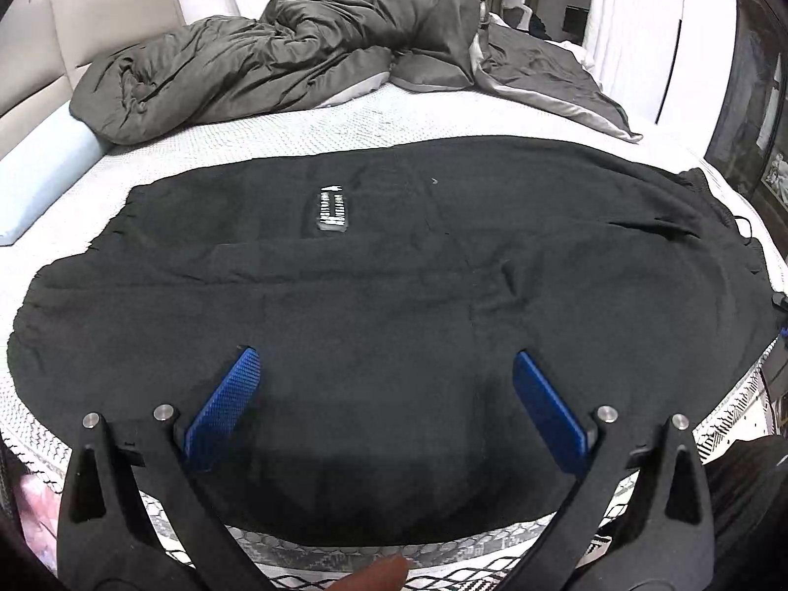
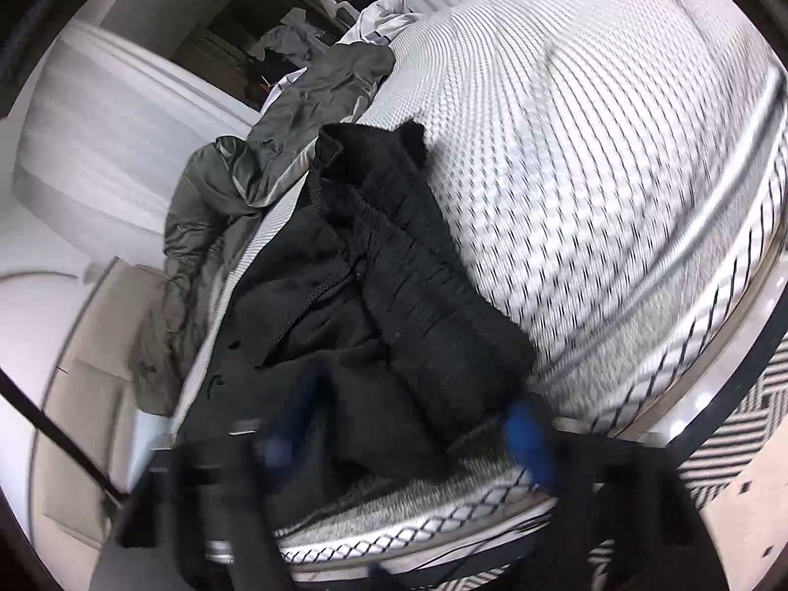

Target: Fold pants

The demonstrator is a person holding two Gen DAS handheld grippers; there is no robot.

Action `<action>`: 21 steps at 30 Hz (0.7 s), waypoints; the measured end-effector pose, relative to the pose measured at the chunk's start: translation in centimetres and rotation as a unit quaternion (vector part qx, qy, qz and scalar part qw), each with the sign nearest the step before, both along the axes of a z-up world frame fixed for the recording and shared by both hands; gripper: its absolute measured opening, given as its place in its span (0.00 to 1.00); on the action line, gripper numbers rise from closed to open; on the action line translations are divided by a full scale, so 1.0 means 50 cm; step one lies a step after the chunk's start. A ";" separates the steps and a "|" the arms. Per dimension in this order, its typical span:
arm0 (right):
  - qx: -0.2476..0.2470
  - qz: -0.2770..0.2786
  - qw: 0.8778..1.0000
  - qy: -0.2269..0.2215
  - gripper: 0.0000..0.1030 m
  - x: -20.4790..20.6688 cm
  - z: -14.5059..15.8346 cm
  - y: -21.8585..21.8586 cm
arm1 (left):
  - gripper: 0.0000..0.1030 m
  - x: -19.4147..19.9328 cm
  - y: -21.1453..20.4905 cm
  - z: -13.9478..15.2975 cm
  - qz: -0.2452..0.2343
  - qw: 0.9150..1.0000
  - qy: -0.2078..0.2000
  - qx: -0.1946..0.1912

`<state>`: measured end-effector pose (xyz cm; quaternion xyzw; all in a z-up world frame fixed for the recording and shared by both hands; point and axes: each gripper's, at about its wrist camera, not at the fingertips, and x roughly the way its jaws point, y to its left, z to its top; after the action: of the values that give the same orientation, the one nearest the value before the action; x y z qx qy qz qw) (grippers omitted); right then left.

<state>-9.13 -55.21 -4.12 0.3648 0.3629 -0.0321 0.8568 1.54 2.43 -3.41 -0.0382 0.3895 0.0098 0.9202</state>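
The black fleece pants lie spread flat on the bed, filling the middle of the left wrist view from the left edge to the right edge, and the left tool hangs over their near edge with its two blue ribbed pads wide apart, cloth below them but nothing pinched between them. A small white-printed label sits on the cloth left of centre in the upper half of the frame. In the right wrist view the gathered elastic waistband of the same pants runs from upper centre down toward the lower middle, where the right tool shows only as smeared blue streaks; its jaws stand partly closed over the edge of the cloth, but I cannot tell whether they pinch it. The pants rest on a white quilted mattress with a diamond pattern. A crumpled grey duvet is heaped at the top of the left view, a beige padded headboard stands at upper left, and white curtains hang at upper right. The long axis of the pants runs left to right across the left view, waistband at the right end, cuffs at the left.
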 end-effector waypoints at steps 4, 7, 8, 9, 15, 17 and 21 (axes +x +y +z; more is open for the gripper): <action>-0.088 0.024 0.996 -0.017 0.36 -0.027 0.037 0.036 | 0.99 -0.011 0.043 0.006 0.027 1.000 -0.004 0.002; -0.130 0.028 0.990 0.044 0.46 -0.023 -0.005 0.030 | 0.99 -0.008 0.097 0.010 0.047 0.999 -0.001 0.001; -0.134 0.030 0.989 0.058 0.54 -0.018 -0.011 0.030 | 0.99 -0.006 0.116 0.014 0.054 0.999 -0.001 0.002; -0.143 0.025 0.988 0.057 0.58 -0.019 -0.002 0.031 | 0.99 -0.004 0.140 0.022 0.062 0.998 -0.004 0.007; -0.232 0.020 0.972 -0.007 0.84 -0.011 0.116 0.047 | 0.99 0.057 0.315 0.089 0.110 0.993 -0.021 0.043; -0.231 0.032 0.972 -0.024 0.89 0.017 0.143 0.051 | 0.99 0.111 0.381 0.093 0.127 0.991 -0.001 0.053; -0.223 0.065 0.972 -0.046 0.89 0.101 0.179 0.079 | 0.99 0.239 0.490 0.061 0.138 0.987 0.070 0.052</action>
<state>-4.08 -51.27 4.83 0.1417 0.3297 -0.0400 0.9325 13.47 26.91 -0.35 -0.0434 0.4427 0.1595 0.8813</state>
